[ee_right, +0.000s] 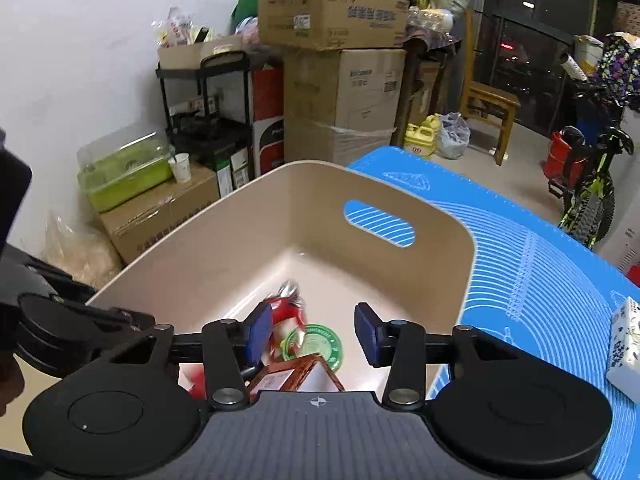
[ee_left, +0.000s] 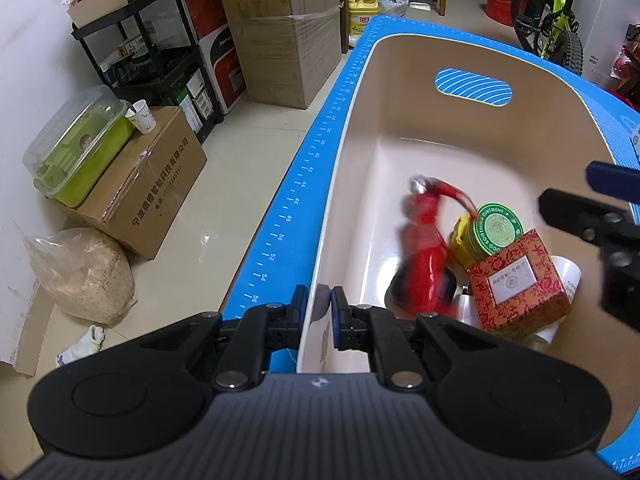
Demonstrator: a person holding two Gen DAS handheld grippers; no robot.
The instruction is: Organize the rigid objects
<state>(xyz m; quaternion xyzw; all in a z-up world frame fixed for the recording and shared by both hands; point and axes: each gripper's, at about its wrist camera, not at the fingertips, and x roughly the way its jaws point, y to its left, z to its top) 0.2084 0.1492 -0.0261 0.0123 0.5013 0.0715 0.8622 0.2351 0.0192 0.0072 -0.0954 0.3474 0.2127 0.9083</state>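
A beige plastic bin [ee_left: 352,184] [ee_right: 440,248] stands on a blue mat [ee_left: 296,184] [ee_right: 532,264]. In it lie a red toy fire extinguisher [ee_left: 426,252] [ee_right: 286,308], blurred by motion, a green-lidded ointment tin [ee_left: 498,228] [ee_right: 316,346], a red patterned box [ee_left: 518,280] [ee_right: 292,374] and a white cup [ee_left: 566,276]. My left gripper [ee_left: 319,312] is shut on the bin's near-left wall. My right gripper [ee_right: 314,332] is open and empty above the bin's contents; it also shows in the left wrist view [ee_left: 600,216].
A white patterned box [ee_right: 628,344] lies on the mat at the right. Cardboard boxes [ee_left: 280,28], a black cart [ee_left: 160,60], a green container [ee_left: 84,148], a filled clear bag [ee_left: 84,276] and a bicycle [ee_left: 552,24] stand around.
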